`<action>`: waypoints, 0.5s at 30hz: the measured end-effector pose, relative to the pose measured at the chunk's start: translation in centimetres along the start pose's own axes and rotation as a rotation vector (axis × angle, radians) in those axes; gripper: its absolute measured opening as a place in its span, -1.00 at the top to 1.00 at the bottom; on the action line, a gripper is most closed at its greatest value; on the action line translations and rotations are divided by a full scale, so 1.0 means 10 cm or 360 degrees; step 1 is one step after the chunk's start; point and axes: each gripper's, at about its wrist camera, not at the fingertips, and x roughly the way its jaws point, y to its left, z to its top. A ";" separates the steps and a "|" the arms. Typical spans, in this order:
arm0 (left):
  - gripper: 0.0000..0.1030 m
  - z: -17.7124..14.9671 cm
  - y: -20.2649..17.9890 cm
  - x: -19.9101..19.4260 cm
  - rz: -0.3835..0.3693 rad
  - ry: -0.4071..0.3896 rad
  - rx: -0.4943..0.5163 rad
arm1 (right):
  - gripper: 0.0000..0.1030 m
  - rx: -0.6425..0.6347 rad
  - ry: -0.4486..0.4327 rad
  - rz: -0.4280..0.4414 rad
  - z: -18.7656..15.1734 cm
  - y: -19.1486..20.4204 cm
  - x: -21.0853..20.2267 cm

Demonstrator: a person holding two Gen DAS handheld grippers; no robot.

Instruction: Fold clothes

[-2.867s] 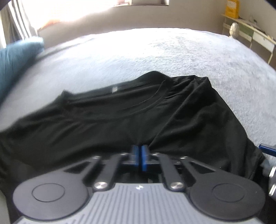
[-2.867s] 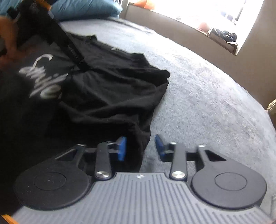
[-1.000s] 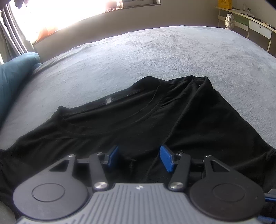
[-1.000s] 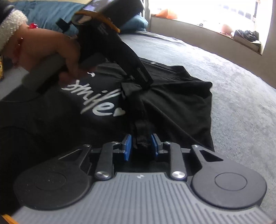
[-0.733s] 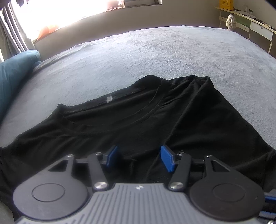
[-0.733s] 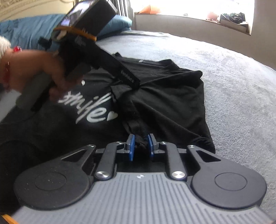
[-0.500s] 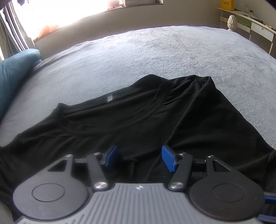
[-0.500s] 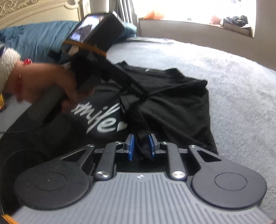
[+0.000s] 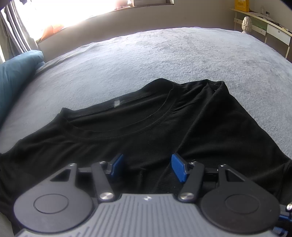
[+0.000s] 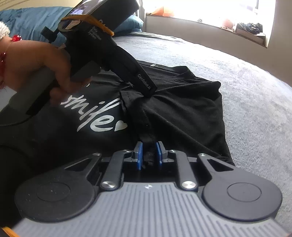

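Spread wide, the blue pads of the left gripper (image 9: 147, 168) hover just over the chest of the black T-shirt (image 9: 146, 127) with nothing caught between them, while the right gripper (image 10: 148, 155) has its pads drawn close together on a bunched ridge of the same shirt's cloth, a dark fold standing up between them. The shirt lies face up on the grey bedspread (image 9: 164, 58), its round collar (image 9: 116, 116) and small neck label (image 9: 116, 103) pointing away from the left gripper. One side of it has been brought over the front, so a sleeve hem (image 10: 127, 96) sits crumpled across the middle beside the white "smile" lettering (image 10: 94, 116) and its small heart. From the right gripper's camera, a bare hand (image 10: 36, 67) with a red bead bracelet (image 10: 15, 38) grips the handle of the left gripper, whose black nose slants down to the cloth just where the folded sleeve gathers. A blue pillow (image 9: 16, 73) lies at the left edge of the bed, near striped curtains (image 9: 16, 29) and a bright window (image 9: 63, 12). Far to the right stands a white shelf (image 9: 262, 23) with a pale carved ornament (image 9: 246, 24) and a yellow box (image 9: 241, 5). A window ledge (image 10: 209, 27) runs behind the bed.
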 end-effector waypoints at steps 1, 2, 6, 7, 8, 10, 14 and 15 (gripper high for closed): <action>-0.18 0.00 0.00 0.00 -0.0001 0.0000 0.0002 | 0.87 0.0019 0.0001 0.0004 0.00 -0.01 -0.01; -0.19 0.00 0.00 0.00 -0.0001 0.0000 0.0003 | 0.96 0.0037 0.0002 0.0008 0.00 -0.02 -0.01; -0.20 0.00 0.01 0.00 0.0001 -0.0002 0.0001 | 0.98 0.0111 0.0005 0.0024 -0.01 -0.05 -0.04; -0.20 0.00 0.00 0.00 0.0002 -0.0003 0.0001 | 0.98 0.0130 0.0006 0.0028 -0.01 -0.06 -0.05; -0.21 -0.01 0.00 0.01 0.0004 -0.0004 0.0001 | 0.98 0.0127 0.0009 0.0032 -0.02 -0.04 -0.06; -0.21 -0.01 0.00 0.01 0.0008 -0.0006 0.0000 | 0.98 0.0121 0.0022 0.0038 -0.05 -0.01 -0.06; -0.22 0.00 -0.01 0.01 0.0014 -0.0005 0.0007 | 0.96 0.0147 0.0043 0.0045 -0.10 0.00 -0.06; -0.22 0.00 -0.01 0.01 0.0016 -0.0004 0.0009 | 0.95 0.0166 0.0043 0.0050 -0.11 0.00 -0.06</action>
